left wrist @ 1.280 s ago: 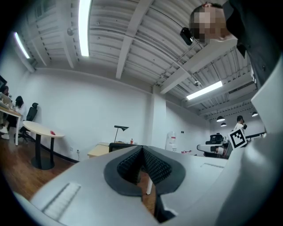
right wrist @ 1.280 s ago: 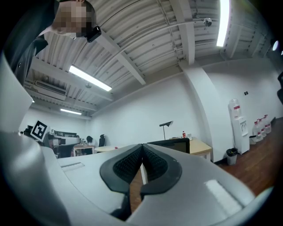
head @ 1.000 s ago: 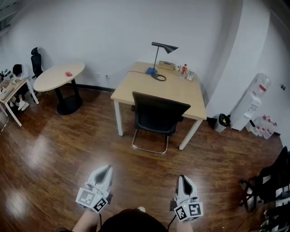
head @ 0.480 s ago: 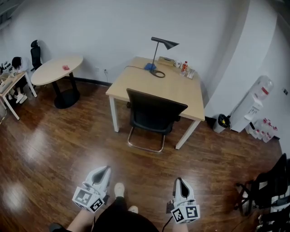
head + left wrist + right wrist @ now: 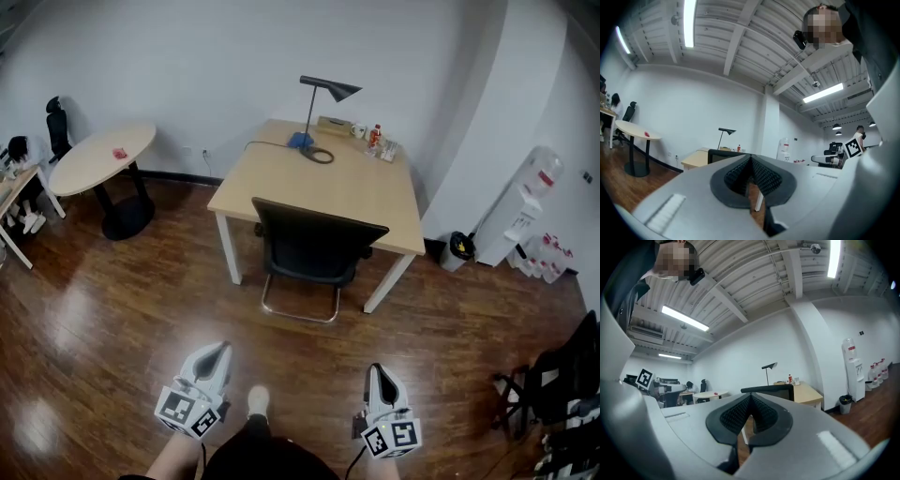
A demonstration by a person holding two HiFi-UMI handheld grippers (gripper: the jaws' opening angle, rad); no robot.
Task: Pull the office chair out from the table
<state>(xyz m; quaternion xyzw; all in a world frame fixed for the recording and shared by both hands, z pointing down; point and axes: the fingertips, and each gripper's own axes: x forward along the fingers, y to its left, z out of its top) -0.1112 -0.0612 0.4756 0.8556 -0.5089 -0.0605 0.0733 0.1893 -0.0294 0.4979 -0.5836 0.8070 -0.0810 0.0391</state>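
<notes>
A black office chair with a chrome sled base is pushed under the near side of a light wooden table. My left gripper and right gripper hover low in the head view, well short of the chair, both shut and empty. In the left gripper view the chair back shows just beyond the closed left gripper. The right gripper view has the chair back above the closed right gripper.
On the table stand a black desk lamp, a bottle and small items. A round table stands at left, a water dispenser and a bin at right. A dark wood floor lies between me and the chair.
Both grippers and the view have advanced toward the table; the chair and the table now sit a little left of where they were and nearer. Both jaws stayed shut.
</notes>
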